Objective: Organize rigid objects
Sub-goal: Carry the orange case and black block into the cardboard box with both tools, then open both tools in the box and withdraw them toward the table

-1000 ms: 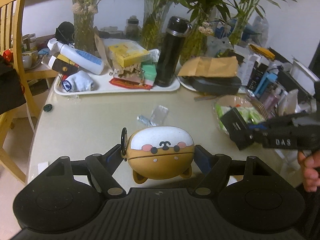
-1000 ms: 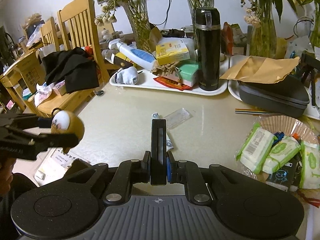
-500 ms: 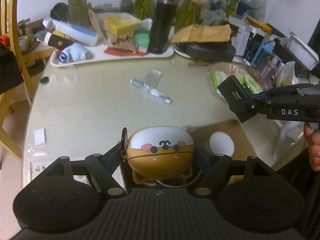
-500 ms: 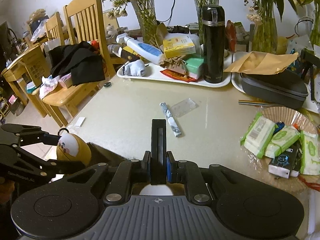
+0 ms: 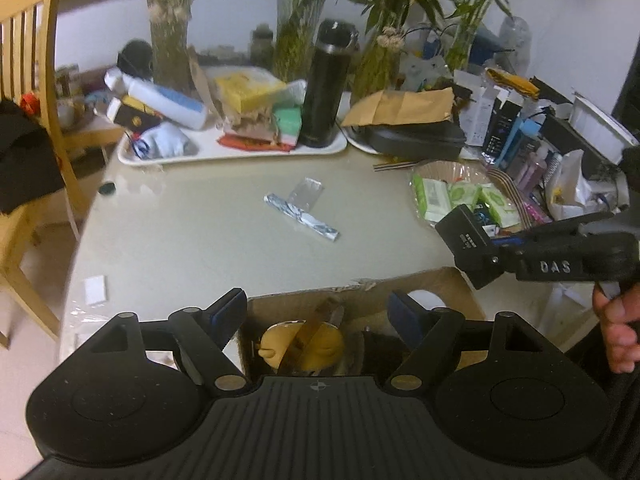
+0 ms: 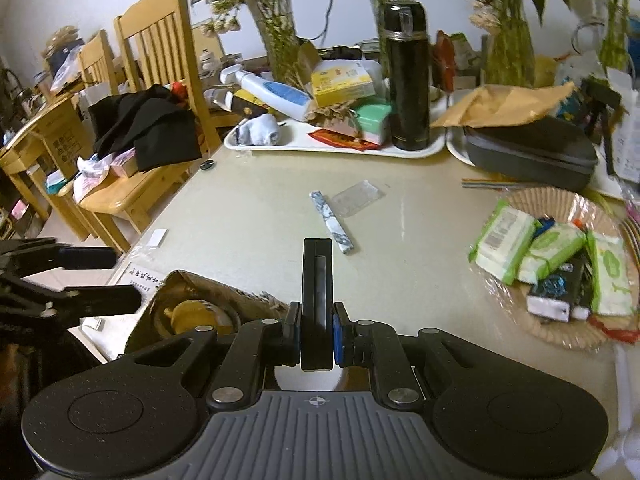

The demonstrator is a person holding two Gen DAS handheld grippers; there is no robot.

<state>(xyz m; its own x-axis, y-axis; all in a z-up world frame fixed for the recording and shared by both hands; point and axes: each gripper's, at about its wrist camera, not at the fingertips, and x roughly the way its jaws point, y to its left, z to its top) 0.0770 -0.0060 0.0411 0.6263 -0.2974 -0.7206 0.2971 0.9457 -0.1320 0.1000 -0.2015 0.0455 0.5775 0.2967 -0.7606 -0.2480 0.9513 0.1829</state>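
Note:
A yellow-brown bear-faced case (image 5: 300, 344) lies inside an open cardboard box (image 5: 436, 284) at the table's near edge. My left gripper (image 5: 316, 306) hovers just above the box, open, with nothing between its fingers. The right wrist view shows the same case (image 6: 192, 314) in the box (image 6: 224, 292), with the left gripper (image 6: 116, 278) to the box's left. My right gripper (image 6: 317, 272) is shut and empty above the table near the box; from the left wrist view it (image 5: 460, 232) is at the right, held by a hand (image 5: 616, 332).
A blue-white wrapped stick (image 5: 301, 217) and a clear wrapper (image 5: 306, 194) lie mid-table. At the back stand a crowded white tray (image 5: 240, 152), a black flask (image 5: 326, 84), a black case (image 5: 416, 140) and plant vases. A basket (image 6: 560, 332) of wipes sits right; wooden chairs (image 6: 160, 60) stand left.
The bear-faced case was between the left gripper's fingers; it now lies in the cardboard box below them. Both grippers have drawn back toward the table's near edge, bringing the box into view.

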